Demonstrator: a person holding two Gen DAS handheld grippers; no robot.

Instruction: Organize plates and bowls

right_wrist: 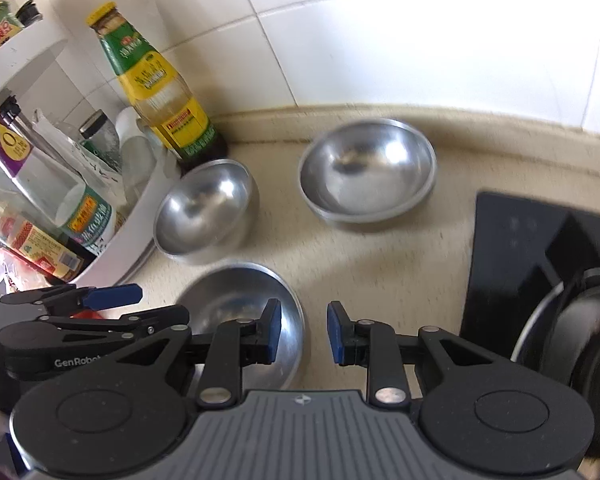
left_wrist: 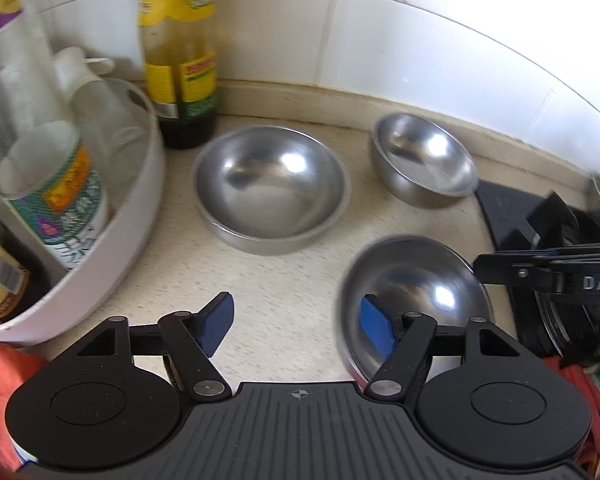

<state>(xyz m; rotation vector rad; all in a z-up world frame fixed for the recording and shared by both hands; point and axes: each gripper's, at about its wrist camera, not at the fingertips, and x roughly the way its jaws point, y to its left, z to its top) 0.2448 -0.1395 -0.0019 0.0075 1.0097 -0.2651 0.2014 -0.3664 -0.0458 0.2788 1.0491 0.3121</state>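
Condiment rack (left_wrist: 140,216): white and round-walled, at the far left of the counter; holds several bottles and jars, their labels too blurred to read.
Sauce bottle (left_wrist: 180,60): yellow-and-green label, upright against the tiled wall (left_wrist: 380,40), just right of the rack.
Left bowl (left_wrist: 270,188): steel, upright on the beige counter (left_wrist: 280,280), just beside the sauce bottle and the rack wall. A second rim line shows under its lip; whether another bowl sits beneath it cannot be told.
Left gripper (left_wrist: 300,320): tilted down over the near counter, blue pads spread wide, nothing between them. In its own view the right-hand pad overlaps the near bowl's edge; contact cannot be told.
Near bowl (left_wrist: 416,292): steel, upright, nearest the person, lying between the two grippers.
Right gripper (right_wrist: 304,332): above the right edge of the near bowl, pads parted by a narrow gap, pinching nothing.
Far bowl (left_wrist: 424,160): steel, near the wall and apart from the other two, just left of the hob.
Hob (left_wrist: 512,208): black, at the far right edge of the counter.
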